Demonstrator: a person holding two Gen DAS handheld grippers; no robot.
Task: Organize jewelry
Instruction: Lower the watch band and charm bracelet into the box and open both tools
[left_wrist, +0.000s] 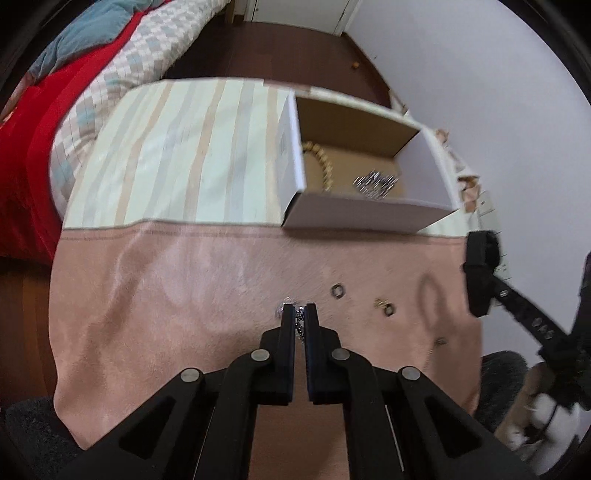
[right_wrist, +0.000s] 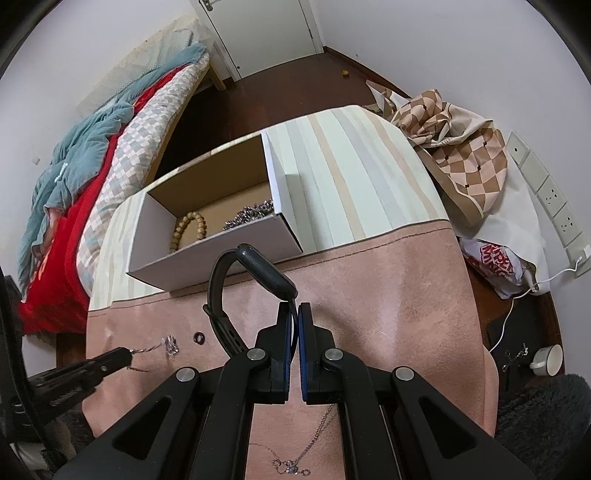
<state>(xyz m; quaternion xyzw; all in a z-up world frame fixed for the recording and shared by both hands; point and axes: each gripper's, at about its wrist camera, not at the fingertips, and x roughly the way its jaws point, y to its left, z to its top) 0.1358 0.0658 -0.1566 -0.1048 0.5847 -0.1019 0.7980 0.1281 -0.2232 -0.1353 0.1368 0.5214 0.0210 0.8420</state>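
Observation:
My left gripper (left_wrist: 300, 314) is shut on a thin silver chain necklace (left_wrist: 300, 325) with a sparkly pendant (right_wrist: 170, 345), just above the pink cloth (left_wrist: 184, 295). My right gripper (right_wrist: 294, 314) is shut on the strap of a black wristband watch (right_wrist: 258, 266) and holds it above the cloth; the watch also shows in the left wrist view (left_wrist: 480, 273). An open white cardboard box (right_wrist: 207, 254) stands behind, holding a wooden bead bracelet (right_wrist: 188, 227) and a silver chain pile (right_wrist: 251, 214). The box also shows in the left wrist view (left_wrist: 354, 218).
Small rings (left_wrist: 338, 290) and an earring (left_wrist: 384, 306) lie on the cloth, with one dark ring (right_wrist: 199, 336) near the pendant. Another silver necklace (right_wrist: 295, 458) lies under my right gripper. A bed (right_wrist: 92, 166) is left; checked fabric (right_wrist: 458, 147) and bags are right.

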